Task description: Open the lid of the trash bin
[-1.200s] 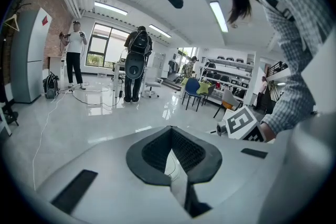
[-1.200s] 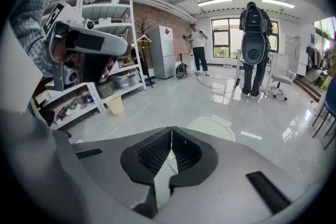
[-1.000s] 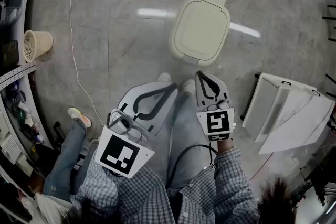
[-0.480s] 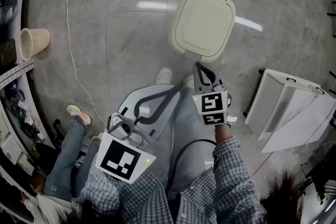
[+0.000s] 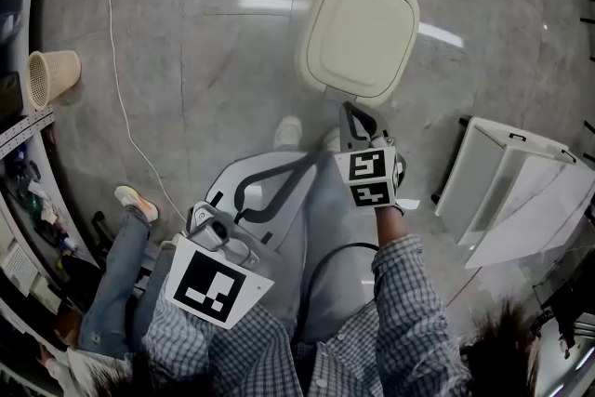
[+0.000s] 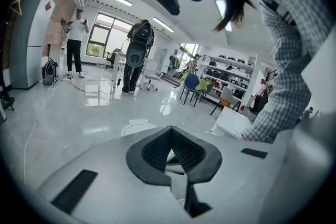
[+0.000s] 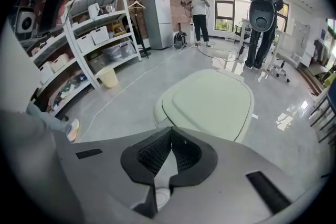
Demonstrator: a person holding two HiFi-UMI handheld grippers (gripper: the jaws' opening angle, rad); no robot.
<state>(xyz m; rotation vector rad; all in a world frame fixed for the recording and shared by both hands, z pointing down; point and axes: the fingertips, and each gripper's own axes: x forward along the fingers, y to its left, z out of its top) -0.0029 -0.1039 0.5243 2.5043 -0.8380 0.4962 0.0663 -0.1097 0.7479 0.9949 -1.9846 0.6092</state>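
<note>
the right gripper [image 5: 350,111] had its jaws pressed together at the tips with nothing between them. it hung just short of the bin's near edge, pointing at it. the left gripper [image 5: 307,161] was likewise closed and empty, held further back from the bin, close to the person's legs.

the bin [image 5: 363,33] stood on the glossy floor [image 5: 214,33] with its lid [image 7: 210,99] lying flat and shut, the hinge tab on the side away from the right gripper. a basket [image 5: 51,77] sat well to the bin's left, a cable [image 5: 116,60] ran between them, and a white box [image 5: 511,200] stood to the bin's right, all apart from it.

the likely trouble lay at the lip. the closed tips would probably have to hook under the lid's near edge, or part to pinch it. if they met the smooth top instead, they could skate off. the bin looked light, and with the left gripper away from it nothing steadied it, so an upward pry might skid or tip the whole bin rather than lift the lid.
</note>
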